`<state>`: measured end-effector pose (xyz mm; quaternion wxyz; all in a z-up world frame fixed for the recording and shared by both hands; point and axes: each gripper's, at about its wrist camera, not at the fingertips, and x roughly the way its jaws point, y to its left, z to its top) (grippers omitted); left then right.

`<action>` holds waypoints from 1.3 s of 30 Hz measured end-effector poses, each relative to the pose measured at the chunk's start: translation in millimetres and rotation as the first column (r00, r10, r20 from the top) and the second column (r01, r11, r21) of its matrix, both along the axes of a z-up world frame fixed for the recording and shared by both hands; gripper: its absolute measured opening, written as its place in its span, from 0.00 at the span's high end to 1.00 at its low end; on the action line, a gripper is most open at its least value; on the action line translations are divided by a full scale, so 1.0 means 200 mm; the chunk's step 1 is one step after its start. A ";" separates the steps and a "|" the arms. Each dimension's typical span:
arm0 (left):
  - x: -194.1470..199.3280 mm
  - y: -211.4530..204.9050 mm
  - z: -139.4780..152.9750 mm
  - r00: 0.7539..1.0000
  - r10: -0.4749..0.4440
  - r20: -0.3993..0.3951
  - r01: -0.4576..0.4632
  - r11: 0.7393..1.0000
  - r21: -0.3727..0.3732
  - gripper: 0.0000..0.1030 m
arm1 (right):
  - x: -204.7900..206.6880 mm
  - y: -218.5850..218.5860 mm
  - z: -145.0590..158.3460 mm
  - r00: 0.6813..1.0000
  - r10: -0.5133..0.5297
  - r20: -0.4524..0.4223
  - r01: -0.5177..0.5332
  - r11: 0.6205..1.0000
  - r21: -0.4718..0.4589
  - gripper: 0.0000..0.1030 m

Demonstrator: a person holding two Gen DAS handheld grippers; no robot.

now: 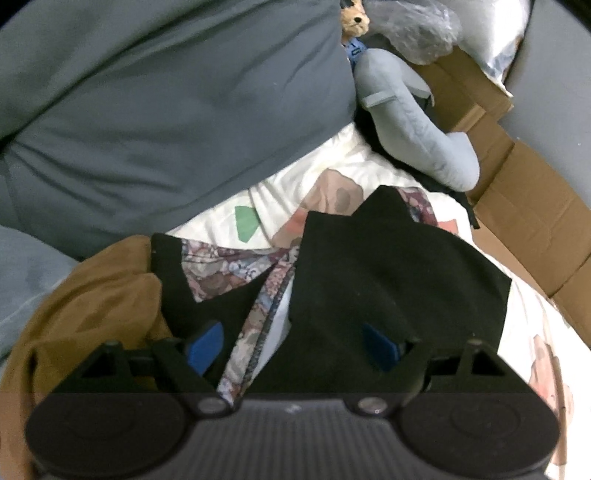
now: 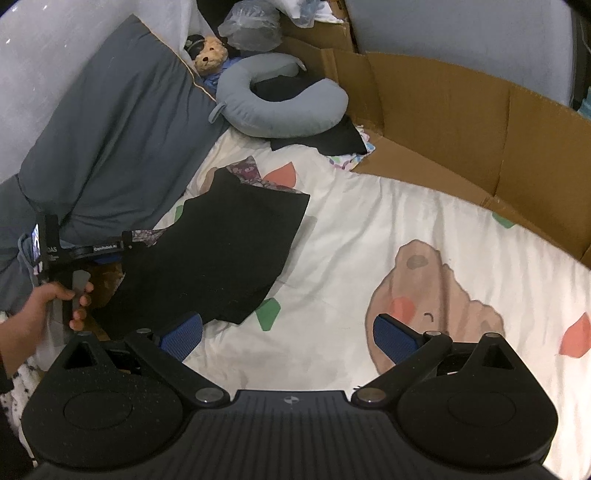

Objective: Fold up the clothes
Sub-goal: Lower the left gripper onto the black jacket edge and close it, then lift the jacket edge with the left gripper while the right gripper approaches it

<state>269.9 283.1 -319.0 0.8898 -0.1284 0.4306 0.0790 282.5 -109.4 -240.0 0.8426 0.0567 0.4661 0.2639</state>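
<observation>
1. The left gripper [image 1: 293, 349] stands wide, its blue pads [image 1: 205, 345] apart above the black garment [image 1: 388, 266]; from its own camera I cannot tell whether either pad touches the cloth, and nothing is pinched between them.
2. The right gripper [image 2: 290, 338] is also spread wide with nothing in it. Its left pad [image 2: 183, 338] sits just beside the garment's near edge, while the other pad hangs over bare bedsheet [image 2: 369, 221].
3. In the right wrist view a hand [image 2: 48, 306] grips the handle of the left gripper at the left edge of the bed.
4. The black garment [image 2: 221, 251] lies flat on the left half of the sheet, its floral lining [image 1: 221, 266] showing along an open front edge and at its far corners.
5. A brown cloth [image 1: 92, 302] lies bunched just beside the garment at the bed's left edge.
6. The sheet is cream with a printed cartoon animal and pink and green shapes.
7. A dark grey pillow [image 2: 110, 140] runs along the far left edge of the bed.
8. At the far corner a grey U-shaped neck pillow [image 2: 280, 107] rests near a teddy bear [image 2: 210, 55], with another black cloth [image 2: 332, 140] partly under it.
9. Flattened cardboard [image 2: 461, 129] lines the right edge of the bed, and a crumpled plastic bag [image 2: 251, 26] sits behind the bear.
</observation>
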 end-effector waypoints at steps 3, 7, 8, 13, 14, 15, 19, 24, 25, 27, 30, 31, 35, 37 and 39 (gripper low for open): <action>0.03 0.00 -0.04 1.000 -0.020 0.001 0.020 1.000 0.002 0.17 | 0.01 0.01 -0.03 1.000 -0.003 -0.001 0.003 1.000 -0.001 0.02; 0.06 0.02 -0.12 1.000 -0.013 -0.026 0.012 1.000 -0.014 0.17 | 0.01 0.03 -0.06 1.000 -0.002 -0.012 0.002 1.000 0.003 0.02; 0.06 0.02 -0.13 0.999 -0.013 -0.031 0.013 1.000 -0.014 0.17 | 0.01 0.03 -0.06 1.000 0.000 -0.013 0.000 1.000 0.001 0.02; 0.06 0.02 -0.14 0.999 -0.008 -0.043 0.007 1.000 -0.029 0.34 | 0.00 0.04 -0.07 1.000 0.006 -0.017 -0.006 1.000 0.001 0.02; 0.06 0.02 -0.14 0.999 -0.005 -0.043 0.004 0.999 -0.038 0.42 | 0.00 0.04 -0.07 1.000 0.004 -0.017 -0.004 1.000 0.002 0.02; 0.05 0.03 -0.13 0.999 0.003 -0.039 -0.005 0.999 -0.045 0.48 | 0.00 0.04 -0.08 1.000 0.003 -0.016 -0.003 1.000 0.004 0.02; 0.03 0.04 -0.10 0.999 0.019 -0.031 -0.021 0.997 -0.080 0.73 | 0.00 0.04 -0.08 1.000 0.004 -0.018 -0.003 1.000 0.014 0.02; -0.01 0.00 -0.03 1.000 -0.007 -0.004 0.006 0.996 -0.089 0.91 | 0.00 0.05 -0.09 1.000 0.010 -0.022 -0.010 1.000 0.028 0.02; -0.02 -0.01 -0.01 1.000 -0.009 0.004 0.009 0.995 -0.095 0.91 | 0.00 0.05 -0.09 1.000 0.011 -0.022 -0.010 0.999 0.030 0.02; -0.04 -0.04 0.03 1.000 -0.015 0.026 0.017 0.995 -0.100 0.92 | 0.00 0.05 -0.09 1.000 0.011 -0.024 -0.011 0.999 0.035 0.02; -0.08 -0.09 0.09 0.999 -0.030 0.045 0.035 0.993 -0.110 0.94 | 0.01 0.06 -0.09 1.000 0.010 -0.023 -0.009 0.999 0.040 0.02; -0.09 -0.11 0.11 0.998 -0.035 0.051 0.041 0.993 -0.114 0.94 | 0.01 0.06 -0.09 1.000 0.011 -0.022 -0.010 0.999 0.036 0.02; -0.15 -0.18 0.16 0.996 -0.051 0.067 0.060 0.988 -0.144 0.94 | 0.02 0.08 -0.08 1.000 0.012 -0.021 -0.011 0.999 0.032 0.02; -0.19 -0.22 0.18 0.996 -0.058 0.067 0.067 0.986 -0.152 0.95 | 0.02 0.09 -0.08 1.000 0.010 -0.025 -0.009 0.999 0.035 0.02; -0.22 -0.26 0.19 0.995 -0.075 0.067 0.085 0.982 -0.169 0.95 | 0.03 0.10 -0.07 1.000 0.011 -0.027 -0.010 0.999 0.037 0.02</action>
